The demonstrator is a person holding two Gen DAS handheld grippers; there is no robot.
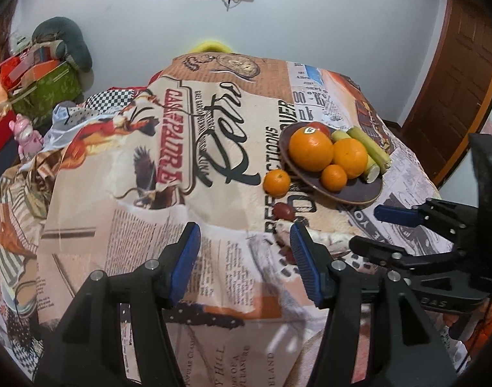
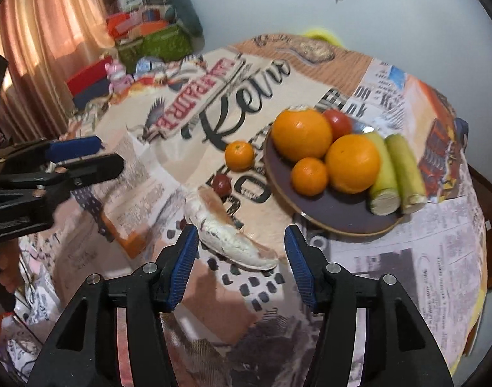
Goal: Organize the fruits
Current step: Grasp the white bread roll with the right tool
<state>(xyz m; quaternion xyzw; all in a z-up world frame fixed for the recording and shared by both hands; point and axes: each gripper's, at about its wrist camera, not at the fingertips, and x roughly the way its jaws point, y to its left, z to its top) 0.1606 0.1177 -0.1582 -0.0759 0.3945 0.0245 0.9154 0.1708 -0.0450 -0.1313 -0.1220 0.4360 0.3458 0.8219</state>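
A dark plate [image 2: 339, 216] [image 1: 358, 192] holds two big oranges [image 2: 302, 133], a small orange [image 2: 309, 175], a red tomato [image 2: 337, 122] and two green-yellow stalks [image 2: 397, 171]. A loose small orange [image 2: 239, 155] [image 1: 277, 183] and a small dark red fruit [image 2: 221, 184] [image 1: 284, 211] lie on the cloth left of the plate. A whitish, pink-tinged long piece [image 2: 226, 232] lies in front of them. My right gripper [image 2: 241, 251] is open, just above the near end of that piece. My left gripper [image 1: 244, 251] is open and empty, left of it.
The table wears a printed cloth [image 1: 181, 148]. Boxes, a green bag [image 1: 44, 92] and a pink toy [image 1: 26, 135] are piled beyond its left edge. A wooden door [image 1: 452, 96] is at the right. Each gripper shows in the other's view.
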